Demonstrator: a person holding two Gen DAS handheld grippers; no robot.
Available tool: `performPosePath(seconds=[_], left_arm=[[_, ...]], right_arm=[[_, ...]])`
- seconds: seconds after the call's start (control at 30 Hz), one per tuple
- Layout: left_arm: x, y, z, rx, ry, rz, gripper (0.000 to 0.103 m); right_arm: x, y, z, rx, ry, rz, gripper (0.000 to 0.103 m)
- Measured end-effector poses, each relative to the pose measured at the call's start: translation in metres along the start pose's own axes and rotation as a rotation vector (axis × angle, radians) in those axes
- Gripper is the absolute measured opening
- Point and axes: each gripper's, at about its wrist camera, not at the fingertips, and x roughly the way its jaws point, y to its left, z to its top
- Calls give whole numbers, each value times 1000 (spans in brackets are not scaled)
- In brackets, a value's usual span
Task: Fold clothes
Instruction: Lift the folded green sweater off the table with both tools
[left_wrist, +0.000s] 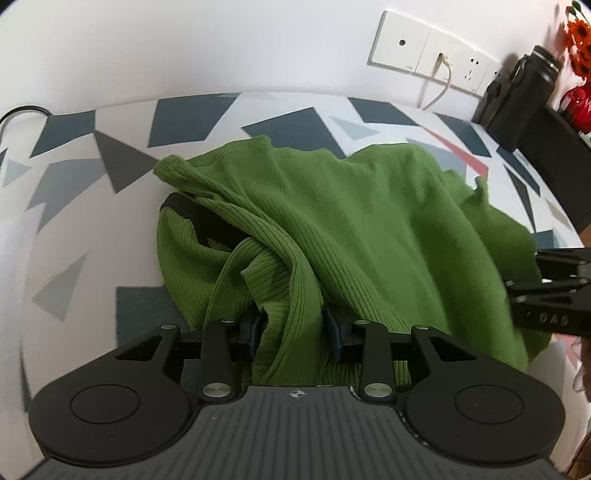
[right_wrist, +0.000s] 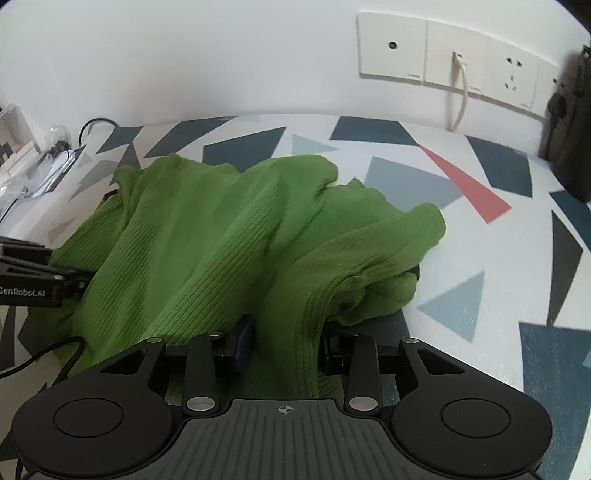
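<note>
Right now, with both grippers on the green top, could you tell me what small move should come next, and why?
Probably lift both grippers a little and draw them apart. The left gripper and right gripper each pinch a bunched ridge of the green ribbed top, which lies crumpled on the patterned table; it needs spreading before folding.

Ribbed sweater (left_wrist: 354, 229): solid green, black collar lining. Tablecloth (right_wrist: 461, 258): white, patterned with navy, grey and red triangles. Socket panels (right_wrist: 454, 55): cream. Wall (right_wrist: 184, 55): white. Artificial flowers (left_wrist: 580, 40): orange.
</note>
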Motion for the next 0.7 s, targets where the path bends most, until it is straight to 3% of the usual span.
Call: performPosePath(seconds=[0.13,0.4,0.7], left_arm=[[8,-6,3,-24,-13,-111,34],[9,-16,-1,17,-39,-165,24],[-10,-33,-22,230,-37,-94,23]], right_arm=[[6,9,4,-22,-9,34,32],[10,14,8,-23,-10,90,26],[2,31,-8,-40,3,118,24]])
